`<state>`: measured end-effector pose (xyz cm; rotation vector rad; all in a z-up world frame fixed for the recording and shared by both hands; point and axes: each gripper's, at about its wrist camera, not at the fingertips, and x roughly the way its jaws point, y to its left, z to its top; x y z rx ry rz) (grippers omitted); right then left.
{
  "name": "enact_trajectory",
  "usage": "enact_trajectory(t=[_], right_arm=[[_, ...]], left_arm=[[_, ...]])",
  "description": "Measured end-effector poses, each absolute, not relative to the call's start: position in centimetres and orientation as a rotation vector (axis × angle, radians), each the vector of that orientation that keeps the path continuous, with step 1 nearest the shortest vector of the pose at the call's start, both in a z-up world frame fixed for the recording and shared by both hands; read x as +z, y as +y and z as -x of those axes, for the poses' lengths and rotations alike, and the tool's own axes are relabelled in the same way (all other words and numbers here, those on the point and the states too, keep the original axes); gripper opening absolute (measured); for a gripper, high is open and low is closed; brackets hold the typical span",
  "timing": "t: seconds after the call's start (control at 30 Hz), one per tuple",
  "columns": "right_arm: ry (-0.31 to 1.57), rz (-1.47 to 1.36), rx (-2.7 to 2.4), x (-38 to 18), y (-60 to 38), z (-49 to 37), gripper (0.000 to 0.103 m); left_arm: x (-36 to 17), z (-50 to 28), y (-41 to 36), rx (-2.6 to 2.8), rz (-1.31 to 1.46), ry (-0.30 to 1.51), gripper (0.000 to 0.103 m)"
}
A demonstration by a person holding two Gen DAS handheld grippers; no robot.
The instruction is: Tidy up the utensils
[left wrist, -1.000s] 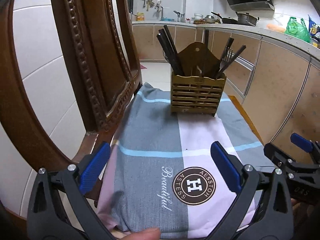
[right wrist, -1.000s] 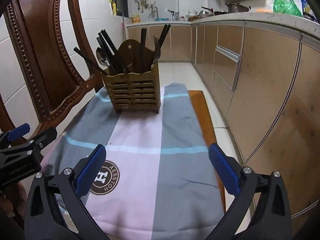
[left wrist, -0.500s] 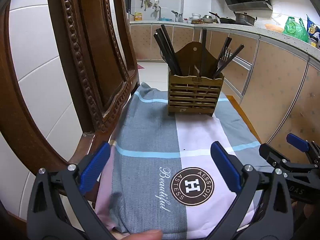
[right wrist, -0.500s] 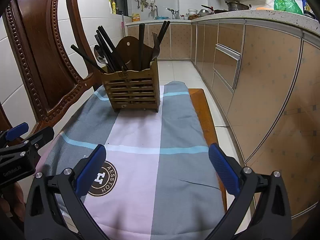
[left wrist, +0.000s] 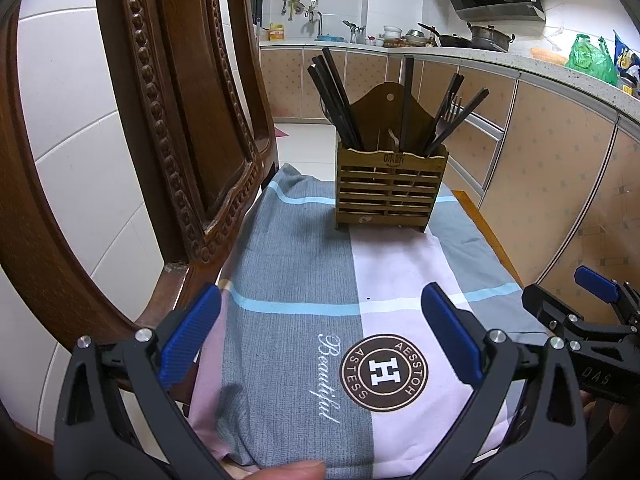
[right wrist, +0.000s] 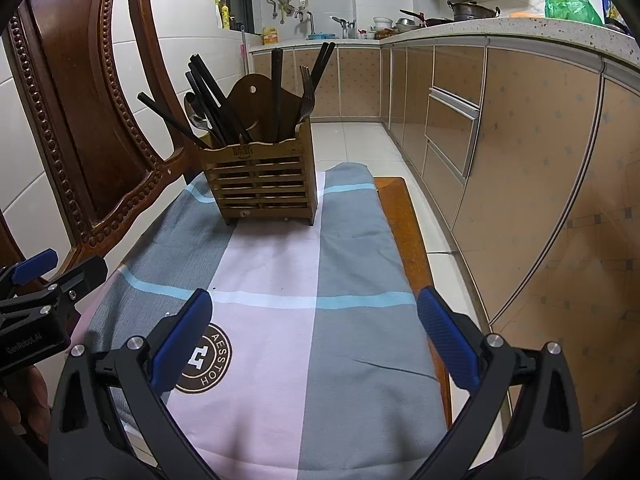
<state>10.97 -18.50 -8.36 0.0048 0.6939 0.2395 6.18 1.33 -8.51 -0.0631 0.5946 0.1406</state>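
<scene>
- My left hand-held gripper (left wrist: pixel 320 312) hangs low over the near end of the cloth (left wrist: pixel 296 248). Its blue pads are spread wide, with nothing between them.
- My right hand-held gripper (right wrist: pixel 316 308) is level with it, just to its right. It is equally wide and equally empty.
- Very little has changed over the last second. Both hand-held grippers have stayed wide, and the view has only drifted a touch. The wooden utensil holder (left wrist: pixel 390 190) has not shifted.
- The holder stands upright well ahead of both hand-held grippers, at the far end of the cloth that covers the desk (right wrist: pixel 400 216).
- Black chopsticks (left wrist: pixel 338 100) lean out of the side of the holder ahead and to my left.
- More dark sticks and a fork (left wrist: pixel 450 114) rise from the side ahead and to my right.
- From the right wrist I can also make out a spoon (right wrist: pixel 196 114) behind the left bunch.
- No utensil lies loose on the cloth between me and the holder. Every piece I can see already stands in it.
- I judge that this fits two readings. Either the sorting is over and my hands are hanging back, or the pieces are still to be regrouped among the compartments. These views do not settle which.
- A carved chair (left wrist: pixel 192 120) stands close on the left of my left hand-held gripper.
</scene>
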Motion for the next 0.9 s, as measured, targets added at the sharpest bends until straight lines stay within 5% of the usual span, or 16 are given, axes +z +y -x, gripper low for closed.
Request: enact_trajectory(t=[0.9], right_arm=[[0.689, -0.007, 0.237, -8.2, -18.57, -10.99, 0.1]], left_arm=[[-8.45, -6.21, 1.39, 0.122, 0.075, 0.597, 0.099]])
